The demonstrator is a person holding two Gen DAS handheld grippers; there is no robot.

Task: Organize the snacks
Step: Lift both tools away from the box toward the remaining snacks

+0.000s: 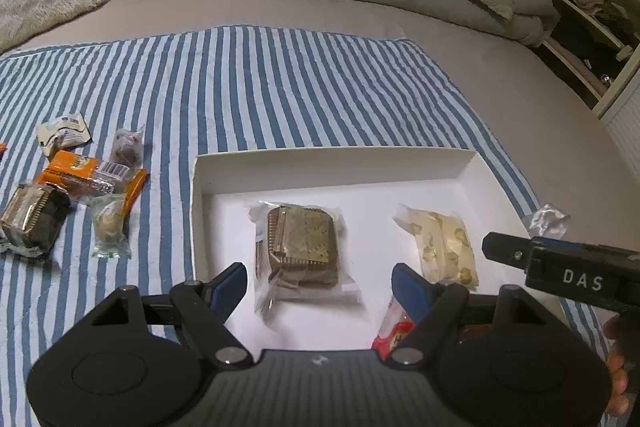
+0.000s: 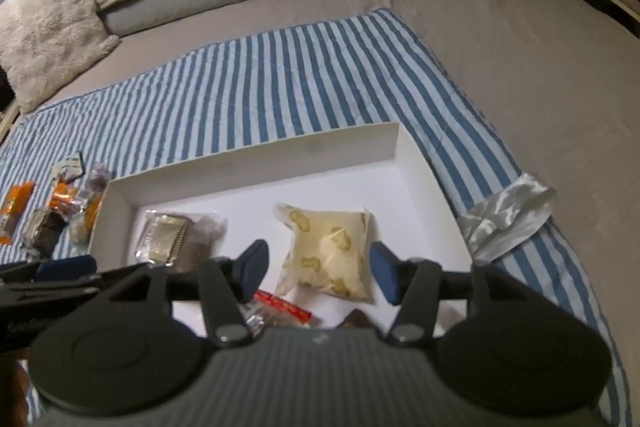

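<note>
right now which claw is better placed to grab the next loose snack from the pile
Left, probably. The loose snack pile lies on the striped cloth to the left of the white box, nearer the open left claw; the right claw hangs over the box.

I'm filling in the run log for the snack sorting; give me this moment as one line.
left hand-held gripper: open, over brown snack | right hand-held gripper: open, over cream packet | both in white box | loose snacks on cloth

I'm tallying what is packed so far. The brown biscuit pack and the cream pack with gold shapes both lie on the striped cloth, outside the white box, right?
Not quite. Both the brown biscuit pack and the cream pack lie inside the white box, which sits on the striped cloth. The left wrist view shows it.
</note>
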